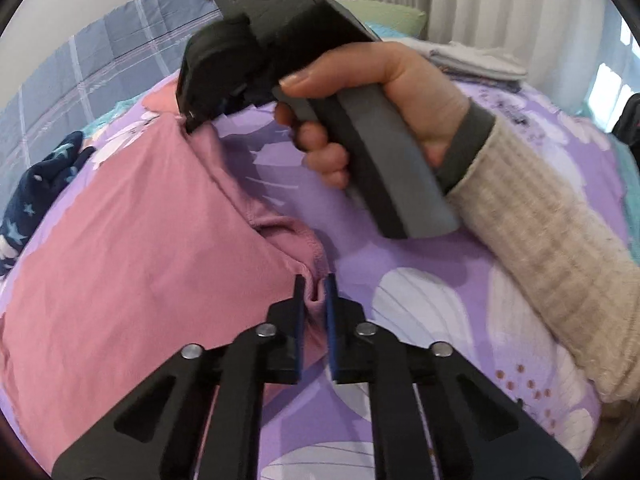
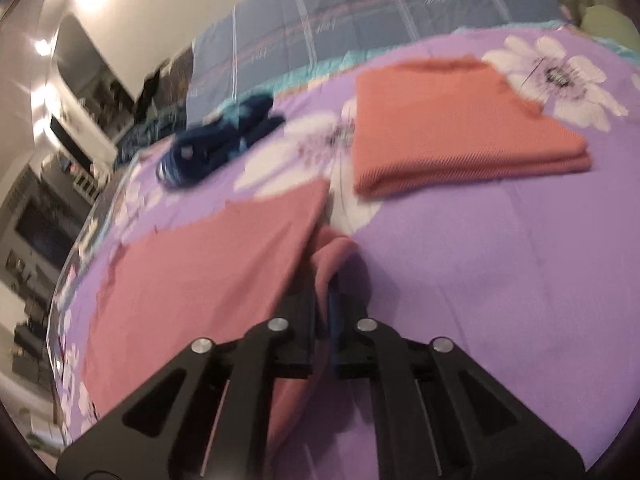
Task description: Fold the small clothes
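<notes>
A pink garment (image 1: pixel 132 256) lies on the purple flowered bedsheet (image 1: pixel 404 272). My left gripper (image 1: pixel 314 288) is shut on a bunched hem of the pink garment near me. My right gripper (image 1: pixel 188 122), held by a hand (image 1: pixel 384 108), pinches the garment's far edge. In the right wrist view the right gripper (image 2: pixel 322 280) is shut on a fold of the pink garment (image 2: pixel 208 276), which stretches away to the left over the sheet (image 2: pixel 500 264).
A folded orange garment (image 2: pixel 452 128) lies at the far right of the bed. A crumpled navy star-print garment (image 2: pixel 216 144) lies at the far left, also in the left wrist view (image 1: pixel 36 196). A blue checked quilt (image 2: pixel 360 12) lies beyond. Folded white cloths (image 1: pixel 480 62) lie far right.
</notes>
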A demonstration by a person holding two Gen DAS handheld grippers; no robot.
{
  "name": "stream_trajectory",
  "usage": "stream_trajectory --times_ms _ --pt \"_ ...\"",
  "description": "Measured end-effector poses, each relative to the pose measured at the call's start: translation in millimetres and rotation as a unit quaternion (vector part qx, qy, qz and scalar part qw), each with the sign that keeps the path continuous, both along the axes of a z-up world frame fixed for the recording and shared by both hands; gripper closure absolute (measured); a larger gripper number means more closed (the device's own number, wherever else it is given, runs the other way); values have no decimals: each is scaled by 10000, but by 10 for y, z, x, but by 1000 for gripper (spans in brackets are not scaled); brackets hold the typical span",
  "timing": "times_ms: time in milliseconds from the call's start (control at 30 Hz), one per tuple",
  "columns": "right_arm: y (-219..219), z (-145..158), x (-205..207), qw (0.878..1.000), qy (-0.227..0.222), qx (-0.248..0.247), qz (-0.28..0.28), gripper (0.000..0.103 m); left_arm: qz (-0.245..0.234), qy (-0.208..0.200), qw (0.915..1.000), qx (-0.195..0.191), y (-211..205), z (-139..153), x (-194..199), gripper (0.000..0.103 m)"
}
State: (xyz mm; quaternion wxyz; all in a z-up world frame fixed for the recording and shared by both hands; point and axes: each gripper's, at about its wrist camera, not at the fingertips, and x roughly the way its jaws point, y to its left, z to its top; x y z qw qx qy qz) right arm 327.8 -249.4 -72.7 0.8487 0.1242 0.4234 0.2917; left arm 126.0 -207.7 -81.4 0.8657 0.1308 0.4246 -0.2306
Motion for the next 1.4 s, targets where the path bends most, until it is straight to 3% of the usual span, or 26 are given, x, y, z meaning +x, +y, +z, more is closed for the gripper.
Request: stream_trajectory --times_ms 67,167,267,367,400,500,567,667,700,767,800,833,900,1000,1100,1133,1200,1267,1400 --pt "-31 11 24 9999 -18 108 26 100 -148 109 9996 -216 39 5 15 97" --pt "11 -251 151 9992 357 -177 -99 100 -257 275 9987 -352 74 -104 57 97" --pt "-122 -202 173 9990 374 139 -222 98 -237 312 9977 -549 117 -135 50 97" --pt "-278 -132 162 9980 338 210 -496 75 -267 326 9968 -679 152 -129 42 97" --pt "-306 -139 172 9975 481 292 -431 61 -275 330 9966 -702 162 -130 40 97" --pt "-295 -165 208 9922 1001 728 148 36 -319 318 9964 -722 167 -135 30 97" --pt "-193 -182 186 9881 1129 877 573 32 -350 306 9964 -703 146 -140 31 96" --pt "83 -231 117 9929 885 426 669 32 -368 334 9961 -731 148 -147 44 96" --pt "191 -217 74 9962 639 143 578 46 -375 336 9960 -742 157 -145 45 96" --pt "339 -139 -17 9978 64 -605 270 90 -370 276 9959 -781 175 -125 38 96" --pt "299 -83 -36 9990 -20 -384 244 94 -386 247 9957 -806 187 -110 28 98" --pt "216 0 -58 9997 -71 -45 232 94 -421 177 9954 -840 196 -81 13 98" --pt "137 92 -71 9993 -124 165 298 95 -442 198 9945 -933 226 -66 30 98" --pt "202 -178 65 9989 183 -422 108 89 -446 351 9925 -1084 265 -100 92 98" --pt "153 -271 117 9991 300 -279 118 87 -455 425 9921 -1090 281 -136 107 98" --pt "116 -218 107 9994 270 -184 74 84 -456 407 9922 -1087 284 -133 98 98" --pt "26 -131 92 9995 62 -208 -224 68 -468 386 9923 -1084 280 -102 60 98" --pt "-48 -125 105 9992 47 -187 -338 63 -569 427 9909 -1145 243 -70 7 96" --pt "-66 -137 94 9997 73 -147 -152 54 -553 371 9933 -944 186 -20 -159 79"
